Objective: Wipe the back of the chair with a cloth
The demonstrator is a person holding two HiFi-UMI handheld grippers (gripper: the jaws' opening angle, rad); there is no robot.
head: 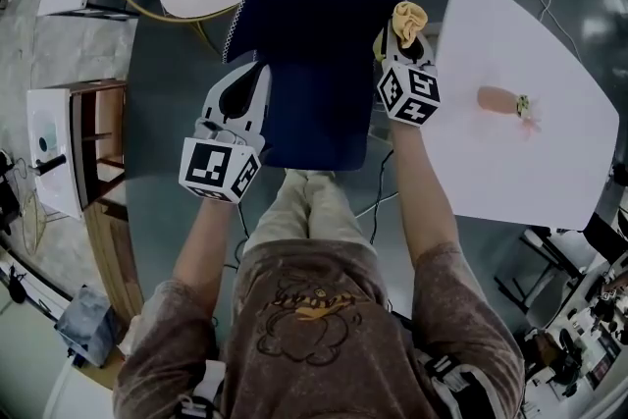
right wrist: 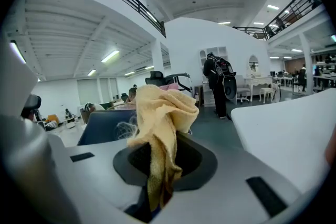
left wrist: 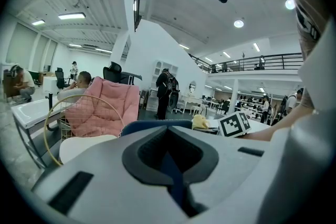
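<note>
Jaws of right gripper (head: 403, 44) clamped, crumpled yellow cloth (right wrist: 163, 113) between, seemingly frayed

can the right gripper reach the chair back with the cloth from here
Probably yes: the right gripper, fingers shut on the cloth, sits right beside the chair back near its top corner, with nothing between them.

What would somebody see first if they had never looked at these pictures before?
First comes the fluffy yellow cloth, pinched in the right gripper and sticking up at the top right corner of the dark blue chair. The left gripper sits at the chair's left edge. A small orange thing lies alone on the white table to the right.
</note>
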